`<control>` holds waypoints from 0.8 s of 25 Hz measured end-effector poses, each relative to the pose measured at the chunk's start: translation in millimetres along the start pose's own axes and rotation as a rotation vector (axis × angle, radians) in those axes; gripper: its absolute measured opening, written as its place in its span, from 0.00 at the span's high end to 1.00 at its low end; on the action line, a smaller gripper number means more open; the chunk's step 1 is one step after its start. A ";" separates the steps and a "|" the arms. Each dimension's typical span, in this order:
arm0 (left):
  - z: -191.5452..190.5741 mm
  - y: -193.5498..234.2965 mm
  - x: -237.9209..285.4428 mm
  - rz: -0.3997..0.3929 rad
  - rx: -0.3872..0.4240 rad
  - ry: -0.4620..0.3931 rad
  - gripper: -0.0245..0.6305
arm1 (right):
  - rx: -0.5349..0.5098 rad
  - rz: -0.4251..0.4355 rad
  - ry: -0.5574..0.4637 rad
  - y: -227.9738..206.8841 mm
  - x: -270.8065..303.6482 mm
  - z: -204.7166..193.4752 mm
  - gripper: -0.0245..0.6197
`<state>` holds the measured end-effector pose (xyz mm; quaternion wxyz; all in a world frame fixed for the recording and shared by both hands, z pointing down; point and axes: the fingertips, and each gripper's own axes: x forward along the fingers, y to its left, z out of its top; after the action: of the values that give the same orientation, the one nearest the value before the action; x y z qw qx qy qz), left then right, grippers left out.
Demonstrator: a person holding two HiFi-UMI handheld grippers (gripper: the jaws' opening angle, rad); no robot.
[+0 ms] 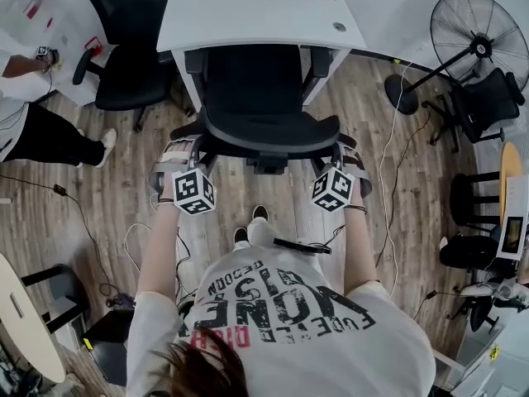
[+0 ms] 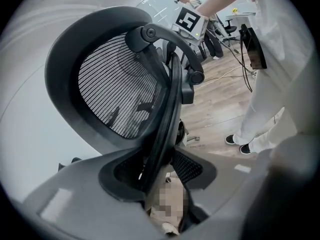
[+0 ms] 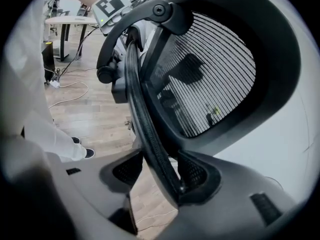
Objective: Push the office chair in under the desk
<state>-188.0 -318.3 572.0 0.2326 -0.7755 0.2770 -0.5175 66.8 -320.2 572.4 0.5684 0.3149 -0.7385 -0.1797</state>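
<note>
Left gripper (image 2: 159, 171) and right gripper (image 3: 161, 176) each clamp one side of the backrest rim of the office chair (image 1: 263, 98). The chair stands directly ahead of them, its seat partly under the desk (image 1: 248, 11). Judgement: push evenly and straight forward so it doesn't swivel.

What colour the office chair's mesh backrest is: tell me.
Black mesh in a black frame; the backrest shows best in the right gripper view.

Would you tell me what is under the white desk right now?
The seat of the office chair reaches under the desk edge. The desk covers the seat's front and the floor beyond.
</note>
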 end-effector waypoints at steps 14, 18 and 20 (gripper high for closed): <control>-5.3 34.5 35.8 -0.015 -0.036 0.043 0.67 | -0.016 0.008 -0.014 -37.3 36.6 3.6 0.65; -0.7 39.8 41.7 -0.008 -0.028 0.032 0.67 | -0.023 0.010 -0.015 -46.7 44.0 -0.2 0.64; 3.6 39.4 42.4 0.006 -0.020 0.026 0.67 | -0.026 0.014 -0.018 -49.3 44.7 -3.9 0.64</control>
<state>-178.9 -375.6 573.8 0.2225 -0.7703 0.2874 -0.5239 76.3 -386.1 575.2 0.5671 0.3005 -0.7434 -0.1882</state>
